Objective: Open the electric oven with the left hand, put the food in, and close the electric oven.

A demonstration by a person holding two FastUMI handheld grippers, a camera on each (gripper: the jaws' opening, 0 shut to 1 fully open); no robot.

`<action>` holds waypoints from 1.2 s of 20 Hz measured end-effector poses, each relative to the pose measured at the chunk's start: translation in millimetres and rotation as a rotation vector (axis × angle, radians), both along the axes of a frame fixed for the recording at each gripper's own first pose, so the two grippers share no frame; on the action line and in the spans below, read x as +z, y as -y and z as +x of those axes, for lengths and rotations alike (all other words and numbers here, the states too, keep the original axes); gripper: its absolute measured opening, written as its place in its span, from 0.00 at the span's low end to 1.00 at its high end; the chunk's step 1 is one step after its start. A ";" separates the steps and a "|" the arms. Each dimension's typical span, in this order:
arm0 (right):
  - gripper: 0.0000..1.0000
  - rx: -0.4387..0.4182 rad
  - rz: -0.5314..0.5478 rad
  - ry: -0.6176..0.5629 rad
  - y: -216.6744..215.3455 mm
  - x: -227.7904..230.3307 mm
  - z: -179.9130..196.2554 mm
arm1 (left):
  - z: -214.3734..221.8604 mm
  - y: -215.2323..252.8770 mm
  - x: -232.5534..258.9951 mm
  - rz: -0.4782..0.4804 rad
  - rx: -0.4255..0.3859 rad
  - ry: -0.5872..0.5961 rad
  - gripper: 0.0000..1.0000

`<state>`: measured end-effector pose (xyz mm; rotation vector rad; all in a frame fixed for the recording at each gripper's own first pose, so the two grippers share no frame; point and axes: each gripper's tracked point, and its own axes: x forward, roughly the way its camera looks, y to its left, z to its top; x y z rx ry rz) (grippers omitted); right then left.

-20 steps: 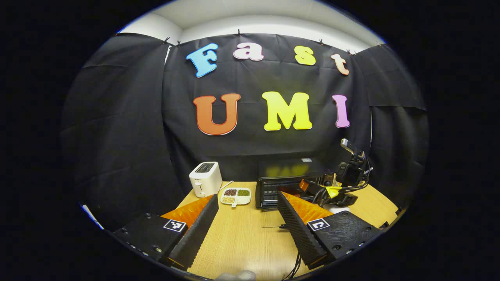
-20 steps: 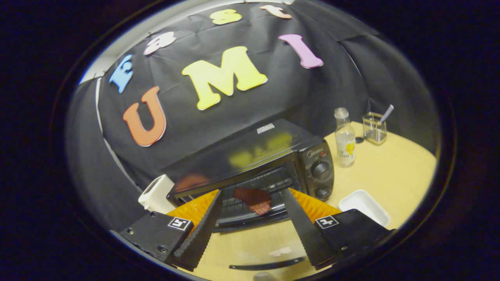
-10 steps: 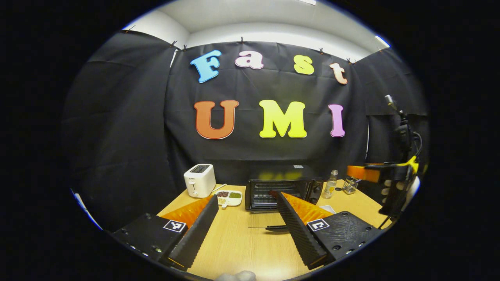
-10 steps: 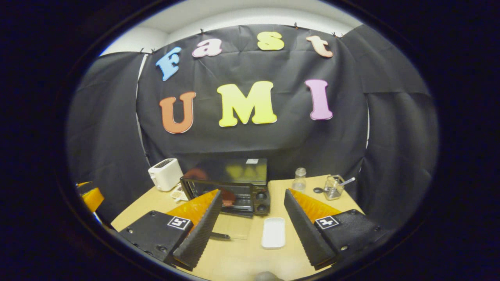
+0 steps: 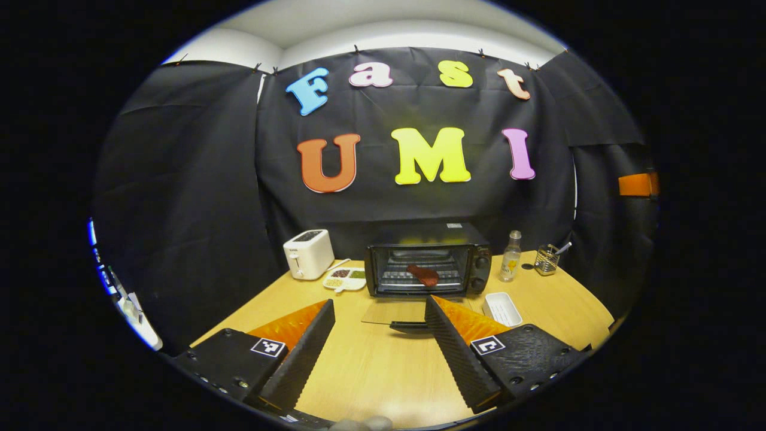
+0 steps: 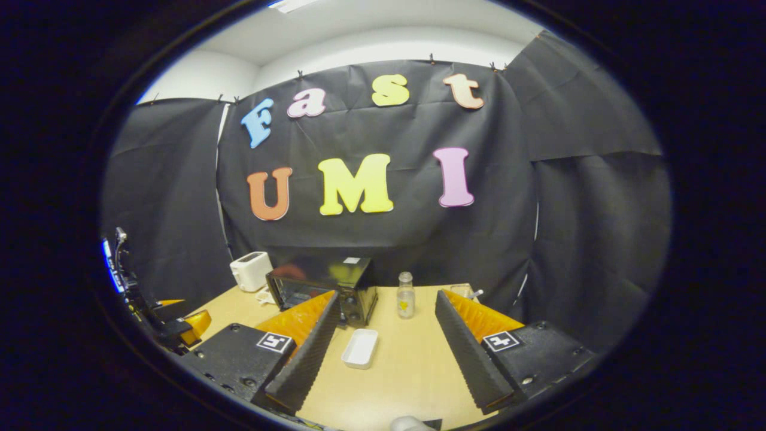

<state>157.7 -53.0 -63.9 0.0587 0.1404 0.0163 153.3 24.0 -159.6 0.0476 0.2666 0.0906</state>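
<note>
The black electric oven stands at the back of the wooden table. Its glass door lies folded down flat, handle toward me. A flat reddish-brown piece of food rests on the wire rack inside. My left gripper is open and empty, held back over the table in front of the door. My right gripper is open and empty too, drawn back to the oven's right. In the right gripper view, the left gripper shows at the far left.
An empty white tray lies right of the oven door. A small bottle and a glass cup with a spoon stand farther right. A white toaster and a divided dish sit to the oven's left.
The right gripper has pulled well back from the oven, leaving the food on the rack, and swung right. The left gripper has backed off, with the oven now straight ahead of it.
</note>
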 end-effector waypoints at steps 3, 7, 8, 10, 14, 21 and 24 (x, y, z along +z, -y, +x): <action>1.00 -0.043 -0.022 -0.028 17.3 -10.9 -8.0 | 21.3 23.6 -27.5 -0.023 -0.042 -0.033 0.96; 1.00 -0.166 -0.033 -0.040 31.2 -6.8 -11.5 | 54.3 36.5 -73.8 -0.049 -0.122 -0.092 0.97; 1.00 -0.188 -0.029 -0.054 29.6 -8.0 -12.7 | 64.9 35.2 -86.2 -0.049 -0.140 -0.104 0.97; 1.00 -0.252 -0.020 -0.065 31.7 -4.4 -12.4 | 78.4 33.4 -112.2 -0.034 -0.172 -0.138 0.97; 1.00 -0.300 -0.042 -0.067 16.9 1.7 -9.6 | 88.1 35.8 -164.6 -0.046 -0.220 -0.229 0.97; 1.00 -0.317 -0.111 -0.092 12.4 9.3 -8.2 | 102.7 43.3 -219.5 -0.064 -0.215 -0.324 0.98; 1.00 -0.335 -0.104 -0.097 16.1 9.4 -10.2 | 113.6 41.7 -233.5 -0.058 -0.213 -0.353 0.98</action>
